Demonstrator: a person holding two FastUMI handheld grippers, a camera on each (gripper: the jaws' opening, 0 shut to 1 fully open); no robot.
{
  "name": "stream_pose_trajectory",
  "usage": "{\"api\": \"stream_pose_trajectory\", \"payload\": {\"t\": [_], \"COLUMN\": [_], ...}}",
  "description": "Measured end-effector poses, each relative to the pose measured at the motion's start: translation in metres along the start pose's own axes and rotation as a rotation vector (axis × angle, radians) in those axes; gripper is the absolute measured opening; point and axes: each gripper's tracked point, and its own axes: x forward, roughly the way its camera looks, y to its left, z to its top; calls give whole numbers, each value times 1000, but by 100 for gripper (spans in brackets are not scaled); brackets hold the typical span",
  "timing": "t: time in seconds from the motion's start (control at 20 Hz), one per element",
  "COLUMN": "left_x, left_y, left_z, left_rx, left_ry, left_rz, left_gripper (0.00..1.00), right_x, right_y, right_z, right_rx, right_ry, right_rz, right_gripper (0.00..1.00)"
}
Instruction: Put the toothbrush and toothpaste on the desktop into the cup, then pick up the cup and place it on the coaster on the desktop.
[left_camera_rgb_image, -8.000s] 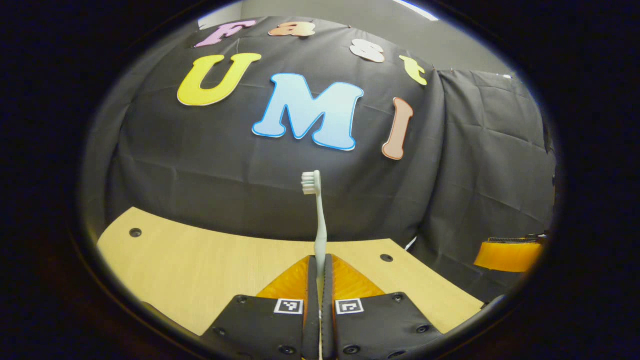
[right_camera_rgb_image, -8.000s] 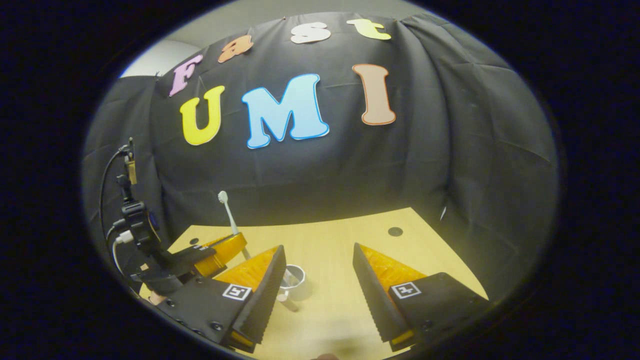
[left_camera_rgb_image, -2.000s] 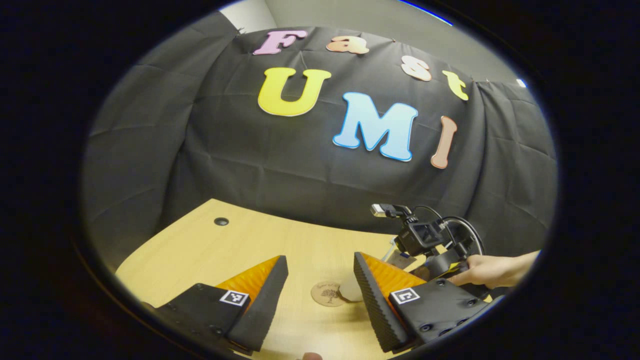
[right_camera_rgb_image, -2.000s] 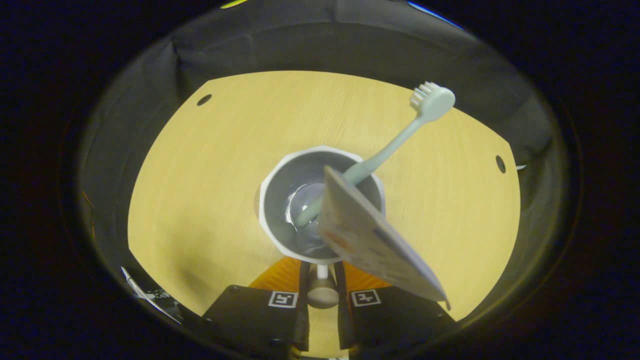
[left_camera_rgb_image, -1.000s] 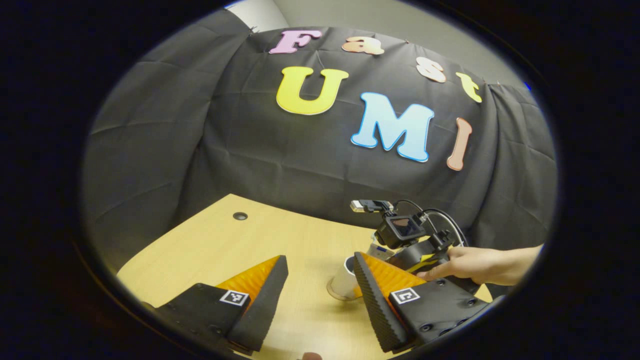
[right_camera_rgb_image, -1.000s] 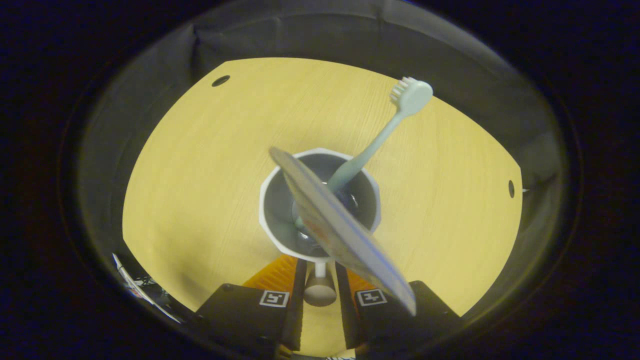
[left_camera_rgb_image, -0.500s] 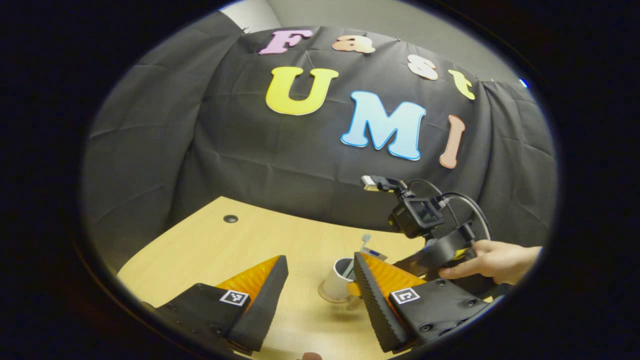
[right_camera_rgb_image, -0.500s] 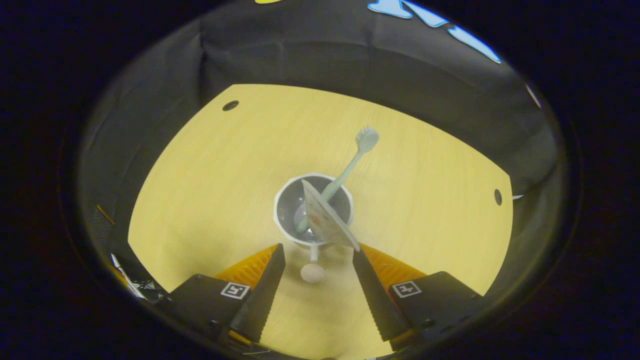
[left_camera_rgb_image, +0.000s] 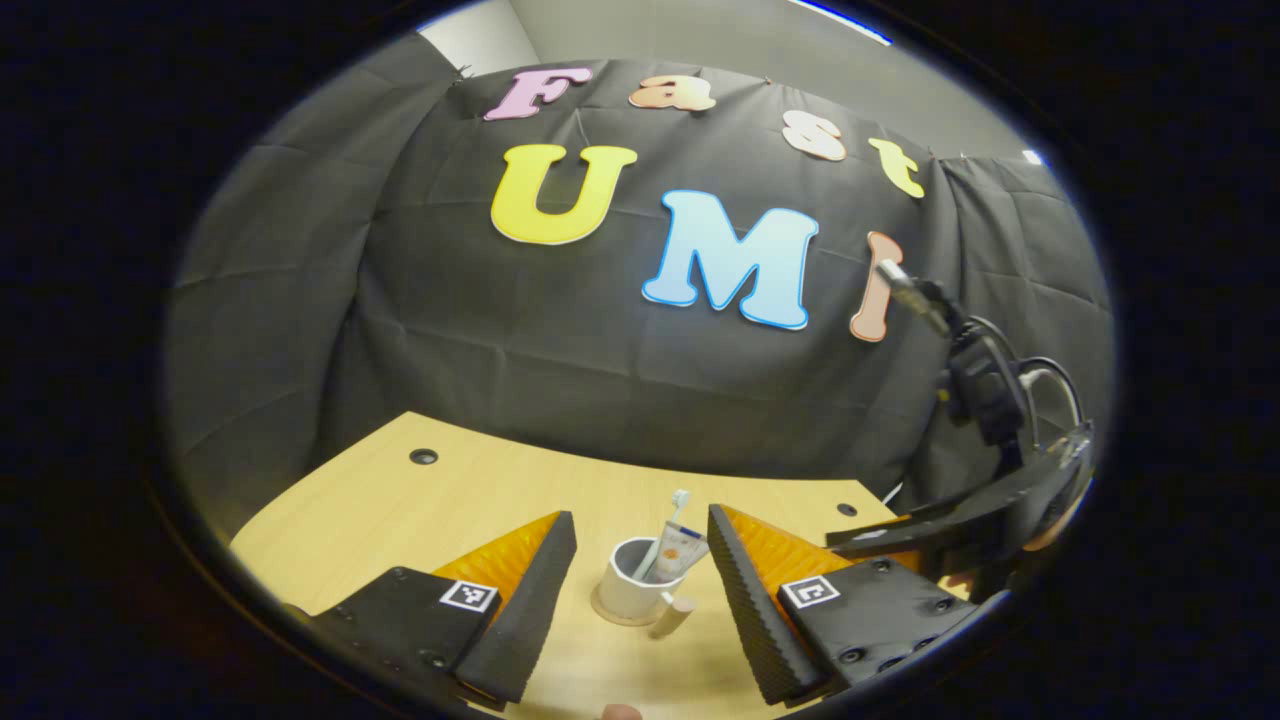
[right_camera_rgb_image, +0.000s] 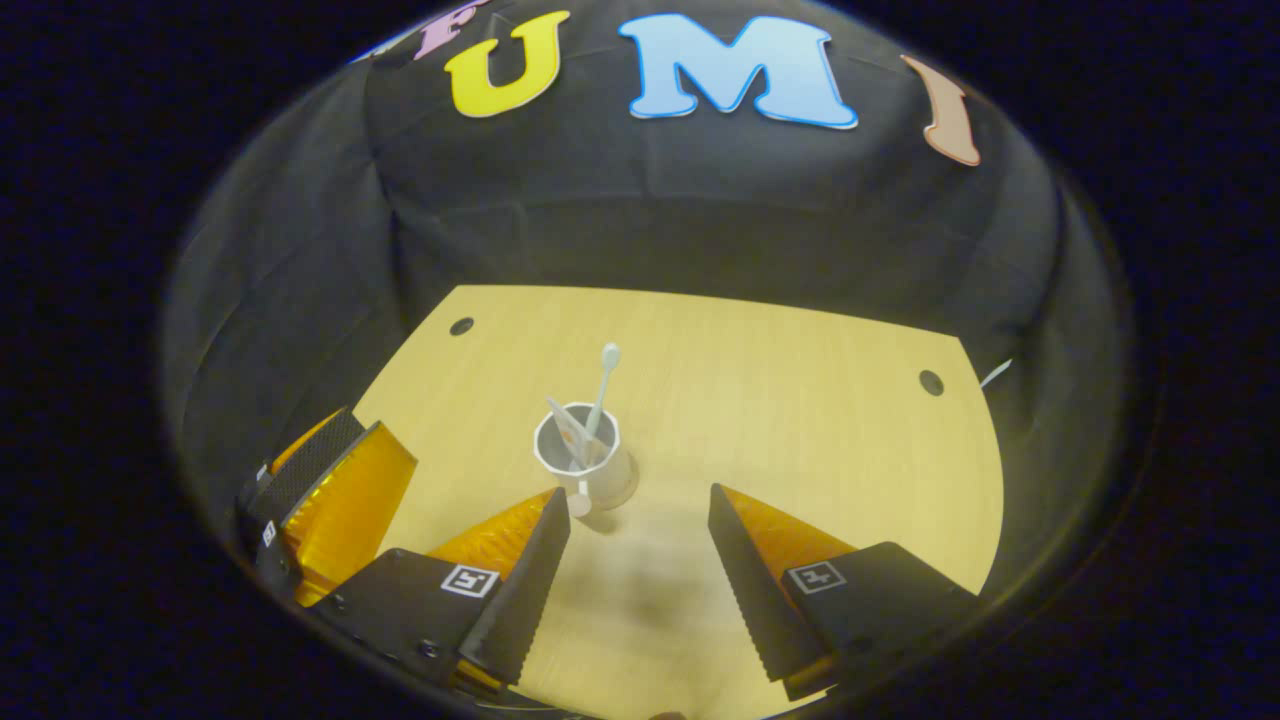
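A white cup (left_camera_rgb_image: 630, 592) (right_camera_rgb_image: 585, 458) stands upright on the round brown coaster (left_camera_rgb_image: 605, 614), whose edge shows at the cup's foot. The cup's handle (left_camera_rgb_image: 671, 616) points toward the front. A pale green toothbrush (left_camera_rgb_image: 668, 530) (right_camera_rgb_image: 601, 385) and a toothpaste tube (left_camera_rgb_image: 681, 552) (right_camera_rgb_image: 566, 425) lean inside the cup. My left gripper (left_camera_rgb_image: 640, 585) is open, low over the wooden desktop (left_camera_rgb_image: 430, 510), with the cup between and beyond its fingers. My right gripper (right_camera_rgb_image: 638, 560) is open, raised above and behind the cup, apart from it. In the left gripper view the right gripper's body (left_camera_rgb_image: 985, 500) is at the right.
The wooden desktop (right_camera_rgb_image: 780, 400) has small dark holes (right_camera_rgb_image: 931, 382) near its back corners. Black cloth walls stand behind and at the sides. In the right gripper view an orange finger of the left gripper (right_camera_rgb_image: 335, 505) shows at lower left.
My right gripper let go of the cup's handle, opened, and pulled up and back. The cup now stands on the coaster with toothbrush and toothpaste inside. The left gripper stayed open.
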Motion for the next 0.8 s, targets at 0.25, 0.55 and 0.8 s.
{"api": "stream_pose_trajectory", "payload": {"t": [0.25,0.55,0.8], "left_x": [-1,-16,-30], "left_y": [-22,-47,-42], "left_z": [23,44,56], "left_rx": [10,26,52], "left_ry": [-73,-146,-178], "left_rz": [4,-28,-24], "left_gripper": [87,87,87], "right_x": [-43,-101,-122], "right_y": [-44,-67,-76], "right_z": [19,40,62], "right_rx": [-23,-79,-84], "right_ry": [-302,-602,-752], "right_rz": [-97,-201,-270], "right_gripper": [91,92,93]}}
